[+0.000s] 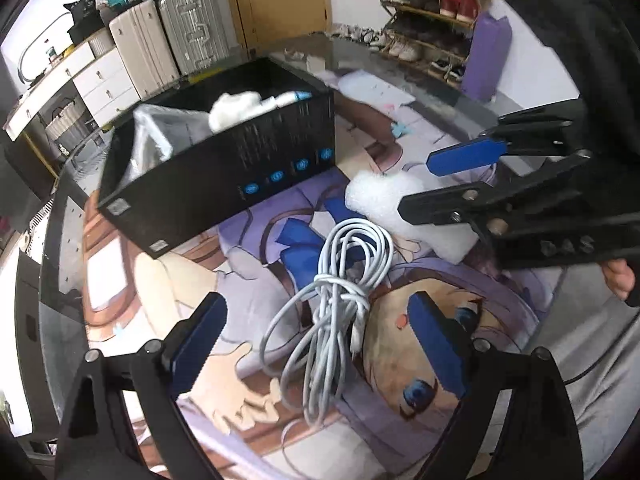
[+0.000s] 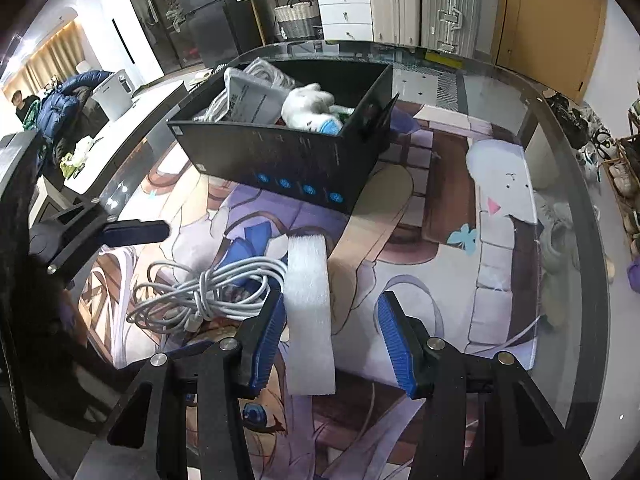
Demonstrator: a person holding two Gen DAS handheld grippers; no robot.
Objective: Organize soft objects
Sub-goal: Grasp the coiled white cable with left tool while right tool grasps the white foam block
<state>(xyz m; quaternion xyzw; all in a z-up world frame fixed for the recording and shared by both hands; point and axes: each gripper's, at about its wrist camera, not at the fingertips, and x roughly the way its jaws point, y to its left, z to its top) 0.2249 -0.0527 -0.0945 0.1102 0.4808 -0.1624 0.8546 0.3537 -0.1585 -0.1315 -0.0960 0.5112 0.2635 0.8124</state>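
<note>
A coiled white cable point(image 1: 332, 304) lies on the printed mat, also in the right wrist view point(image 2: 208, 292). My left gripper point(image 1: 316, 344) is open, its jaws on either side of the cable, just above it. A white foam block point(image 2: 310, 312) lies on the mat to the cable's right, also in the left wrist view point(image 1: 380, 204). My right gripper point(image 2: 332, 340) is open around the foam block, not closed on it; it also shows in the left wrist view point(image 1: 436, 184). A black box point(image 1: 224, 168) point(image 2: 296, 160) behind them holds a white soft toy point(image 2: 310, 106), a cable and a packet.
The printed mat point(image 2: 440, 208) covers a glass table whose rounded edge point(image 2: 592, 240) runs at the right. Suitcases point(image 1: 168, 40), drawers and a shoe rack point(image 1: 432, 20) stand beyond the table. A purple bag point(image 1: 488, 56) stands by the rack.
</note>
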